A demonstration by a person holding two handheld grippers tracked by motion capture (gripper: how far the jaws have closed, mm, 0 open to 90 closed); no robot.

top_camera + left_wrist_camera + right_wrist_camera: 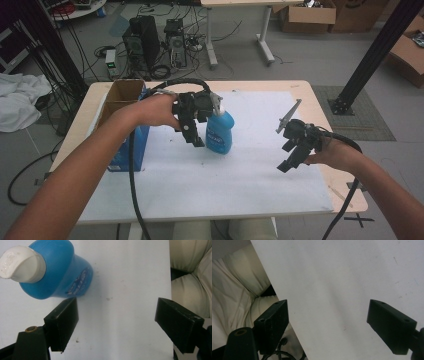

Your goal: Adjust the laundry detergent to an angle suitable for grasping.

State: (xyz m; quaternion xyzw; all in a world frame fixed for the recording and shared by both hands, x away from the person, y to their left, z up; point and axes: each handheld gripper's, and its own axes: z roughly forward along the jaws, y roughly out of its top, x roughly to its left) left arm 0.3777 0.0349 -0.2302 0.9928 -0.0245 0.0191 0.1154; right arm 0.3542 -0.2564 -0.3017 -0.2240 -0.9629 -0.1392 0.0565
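Your white-covered wooden worktop (260, 185) sits over a cable-strewn grey floor (310, 55). Your left hand-held gripper (116, 315) gapes wide beside the blue plastic bottle (63, 272) (untouched); your right hand-held gripper (328, 317) gapes empty.

A blue bottle (220, 131) with a white cap is seen standing upright on the white-covered tabletop (240, 170) — at about eleven o'clock from centre, cap closed.

bottle (57, 272): smooth glossy blue plastic, white cap | sheet (130, 270): matt white paper | box (122, 100): matt cardboard
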